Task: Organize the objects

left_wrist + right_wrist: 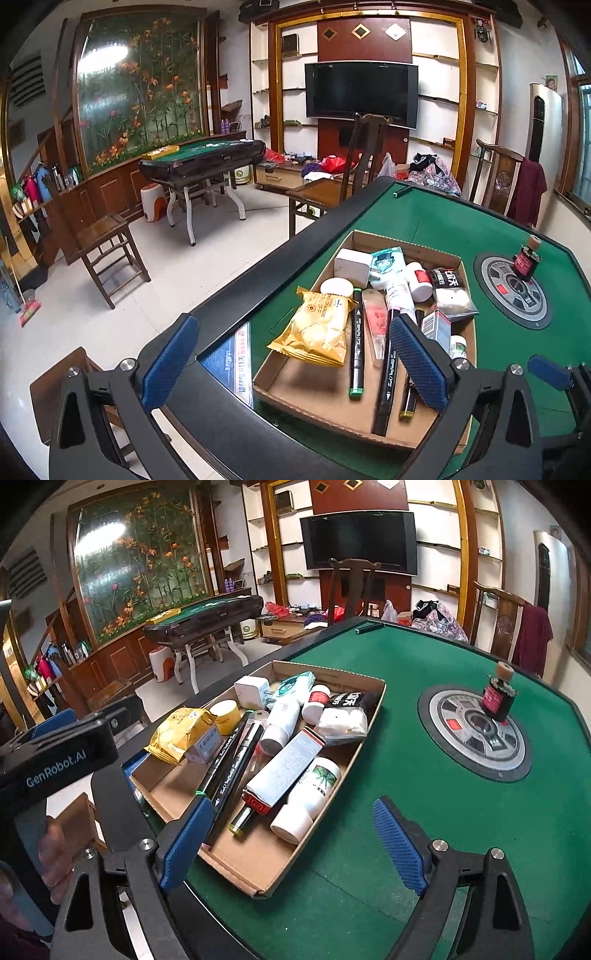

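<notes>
A shallow cardboard tray (255,871) lay on the green felt table (406,760), running from the lower centre of the frame toward the upper middle. Inside it sat a yellow snack packet (181,734), black markers (231,760), a white charger cube (251,692), a long grey carton (284,768) and a white palm-label bottle (310,797). The right gripper (291,845) stood wide apart at the bottom, nothing between its blue pads (184,845), one of them overlapping the tray's near corner. A small dark bottle (498,696) stood upright on the table's round centre panel (476,734), at right.
</notes>
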`<state>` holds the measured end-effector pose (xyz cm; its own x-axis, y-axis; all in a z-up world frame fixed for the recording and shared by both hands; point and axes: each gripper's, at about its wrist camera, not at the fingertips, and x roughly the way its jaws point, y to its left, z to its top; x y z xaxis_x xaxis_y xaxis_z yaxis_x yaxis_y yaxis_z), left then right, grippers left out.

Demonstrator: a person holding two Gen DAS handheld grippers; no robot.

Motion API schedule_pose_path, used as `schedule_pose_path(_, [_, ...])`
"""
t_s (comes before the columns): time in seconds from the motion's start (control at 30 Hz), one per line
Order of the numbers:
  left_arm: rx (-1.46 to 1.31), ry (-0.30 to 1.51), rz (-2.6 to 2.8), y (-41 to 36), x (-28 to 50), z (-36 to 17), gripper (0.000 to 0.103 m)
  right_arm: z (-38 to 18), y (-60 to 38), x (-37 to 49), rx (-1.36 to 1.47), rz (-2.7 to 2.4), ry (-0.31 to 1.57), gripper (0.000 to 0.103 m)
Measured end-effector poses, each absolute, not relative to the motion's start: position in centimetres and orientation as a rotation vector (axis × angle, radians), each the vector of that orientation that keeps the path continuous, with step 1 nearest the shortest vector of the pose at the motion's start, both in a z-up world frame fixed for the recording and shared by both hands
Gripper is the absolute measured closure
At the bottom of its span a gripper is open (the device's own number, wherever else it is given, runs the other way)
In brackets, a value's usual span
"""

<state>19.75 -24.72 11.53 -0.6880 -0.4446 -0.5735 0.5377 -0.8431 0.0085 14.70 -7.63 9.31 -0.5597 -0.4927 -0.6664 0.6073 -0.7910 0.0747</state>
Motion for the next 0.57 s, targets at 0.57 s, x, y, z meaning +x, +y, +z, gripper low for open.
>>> schedule_pose_path(0.57, [0.850,0.244,-2.343,-27.4,19.4,9.9,0.000,9.7,-12.5,14.1,0.912,-2.330,0.409,0.008])
